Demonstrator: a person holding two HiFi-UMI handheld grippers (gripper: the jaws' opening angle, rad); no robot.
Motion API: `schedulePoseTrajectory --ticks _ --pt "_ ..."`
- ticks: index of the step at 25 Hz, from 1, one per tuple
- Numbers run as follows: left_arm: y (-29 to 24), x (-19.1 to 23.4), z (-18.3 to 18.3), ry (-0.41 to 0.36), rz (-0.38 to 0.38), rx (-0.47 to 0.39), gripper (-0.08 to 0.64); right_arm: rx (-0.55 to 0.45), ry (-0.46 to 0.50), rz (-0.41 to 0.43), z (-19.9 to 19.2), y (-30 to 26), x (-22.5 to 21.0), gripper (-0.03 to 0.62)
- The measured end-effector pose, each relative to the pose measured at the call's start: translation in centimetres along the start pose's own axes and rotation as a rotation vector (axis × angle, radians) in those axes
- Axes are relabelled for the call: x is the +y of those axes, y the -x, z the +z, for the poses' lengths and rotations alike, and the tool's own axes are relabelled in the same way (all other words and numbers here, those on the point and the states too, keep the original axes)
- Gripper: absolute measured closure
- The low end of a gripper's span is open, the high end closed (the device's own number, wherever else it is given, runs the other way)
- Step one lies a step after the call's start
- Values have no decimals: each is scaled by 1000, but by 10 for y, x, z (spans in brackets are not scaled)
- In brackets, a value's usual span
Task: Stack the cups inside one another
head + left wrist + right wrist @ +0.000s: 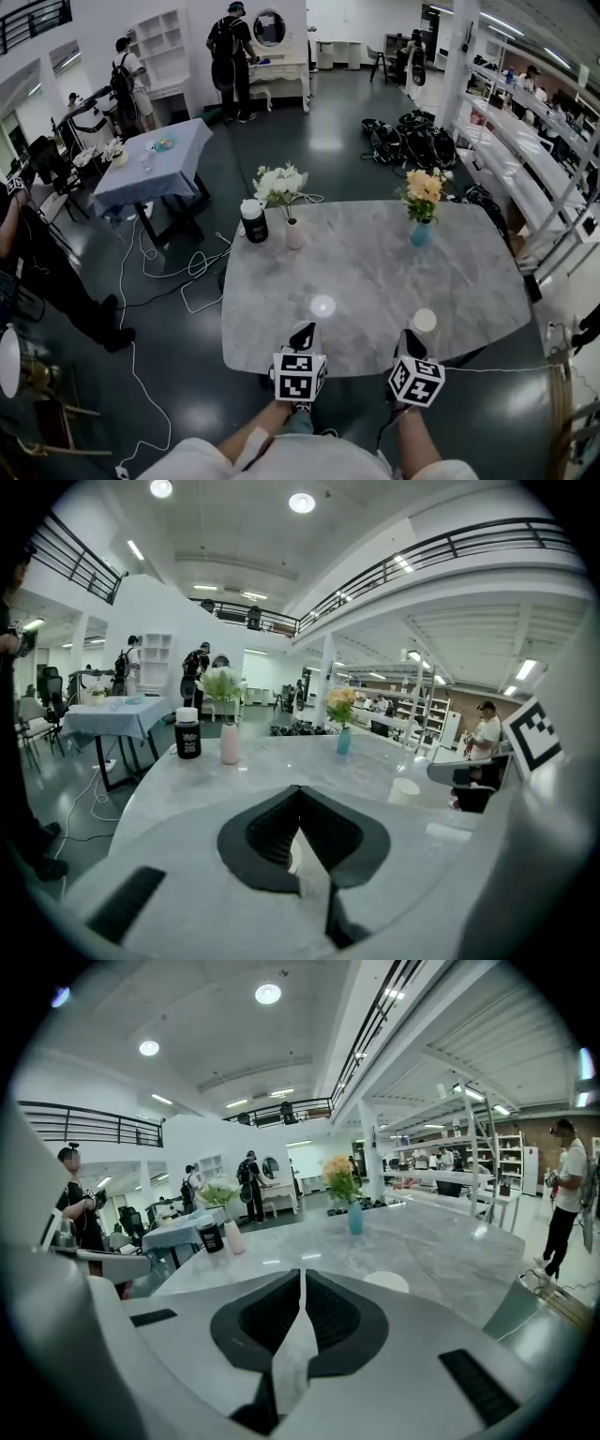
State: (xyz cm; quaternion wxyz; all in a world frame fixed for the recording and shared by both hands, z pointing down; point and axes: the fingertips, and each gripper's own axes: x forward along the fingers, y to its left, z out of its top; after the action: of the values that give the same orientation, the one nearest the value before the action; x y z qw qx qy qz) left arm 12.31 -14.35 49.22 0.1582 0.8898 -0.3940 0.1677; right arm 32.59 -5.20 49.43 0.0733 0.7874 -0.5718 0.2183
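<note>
One white cup (424,321) stands upright on the grey marble table (375,272), close to the near edge. It shows again as the cup (405,790) in the left gripper view and as the cup (386,1282) in the right gripper view. My right gripper (410,341) sits just behind the cup and slightly left of it, jaws shut with nothing between them, as the right gripper (302,1274) view confirms. My left gripper (303,332) hovers over the near table edge, well left of the cup; the left gripper (299,789) has its jaw tips together and holds nothing. No second cup is visible.
At the far side of the table stand a black jar (253,222), a pink vase (293,232) with white flowers and a blue vase (421,232) with yellow flowers. Cables (192,272) lie on the floor to the left. People stand in the background.
</note>
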Motion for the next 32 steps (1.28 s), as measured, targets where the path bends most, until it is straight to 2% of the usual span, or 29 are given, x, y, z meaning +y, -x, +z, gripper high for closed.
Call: schedulePoseTrajectory --ticks 8,14,21,25,32 --pt "-12 -64 -14 -57 -120 37 565 -9 -60 -116 -18 38 -54 572" --pt "-19 -103 -38 -89 -186 93 565 2 -97 -142 -36 52 -78 571" --pt "-54 -136 -62 -138 -282 158 565 19 -178 -166 -58 33 -97 571" --pt "-80 -150 -67 -129 -316 176 565 19 -200 -165 -63 10 -109 566" --pt "-116 -162 -78 -120 -350 196 565 38 -228 -158 -75 -21 -119 508"
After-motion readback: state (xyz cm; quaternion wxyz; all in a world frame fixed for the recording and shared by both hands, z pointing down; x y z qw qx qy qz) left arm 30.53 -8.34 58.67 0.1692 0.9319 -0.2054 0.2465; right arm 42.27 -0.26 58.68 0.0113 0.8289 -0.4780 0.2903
